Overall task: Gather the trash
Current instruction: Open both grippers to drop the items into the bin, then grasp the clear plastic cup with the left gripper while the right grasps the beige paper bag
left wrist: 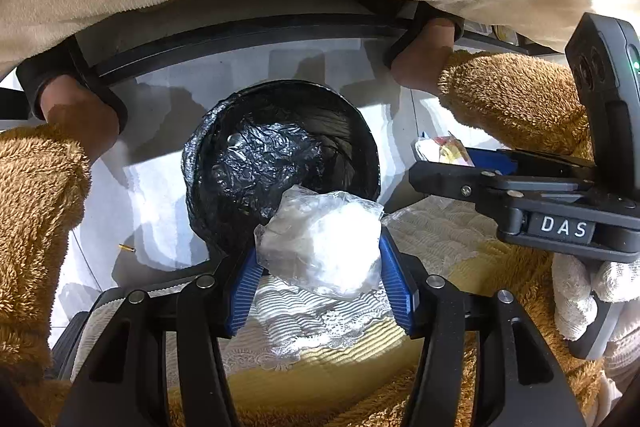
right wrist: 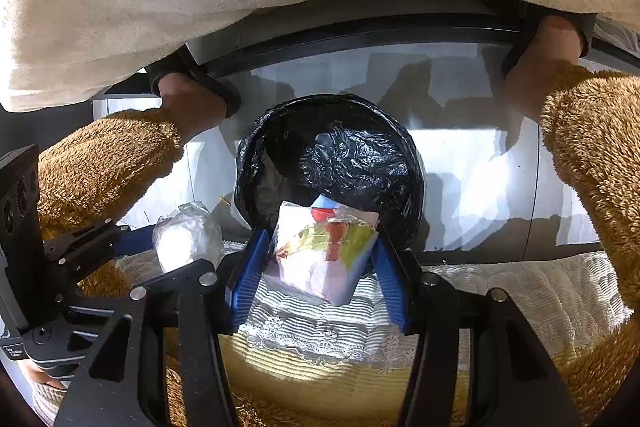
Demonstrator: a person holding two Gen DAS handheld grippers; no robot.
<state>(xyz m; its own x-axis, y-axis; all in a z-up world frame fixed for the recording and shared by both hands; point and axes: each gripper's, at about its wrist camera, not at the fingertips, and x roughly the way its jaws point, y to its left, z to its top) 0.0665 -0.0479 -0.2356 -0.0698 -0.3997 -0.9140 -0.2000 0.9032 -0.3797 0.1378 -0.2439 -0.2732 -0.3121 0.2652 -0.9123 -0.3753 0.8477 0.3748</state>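
With each load poised at the near rim of the bin, the drop is the step in hand. The left gripper clamps a clear bag; the right gripper clamps a wrapper. Next, I judge, both should move over the opening, then release.

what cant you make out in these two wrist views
- Bottom of the black-lined bin: left wrist view, hidden by crumpled liner and the clear plastic wad.
- Print on the colourful wrapper: right wrist view, crumpled, blurred.
- Small yellow thing on the floor: too small.
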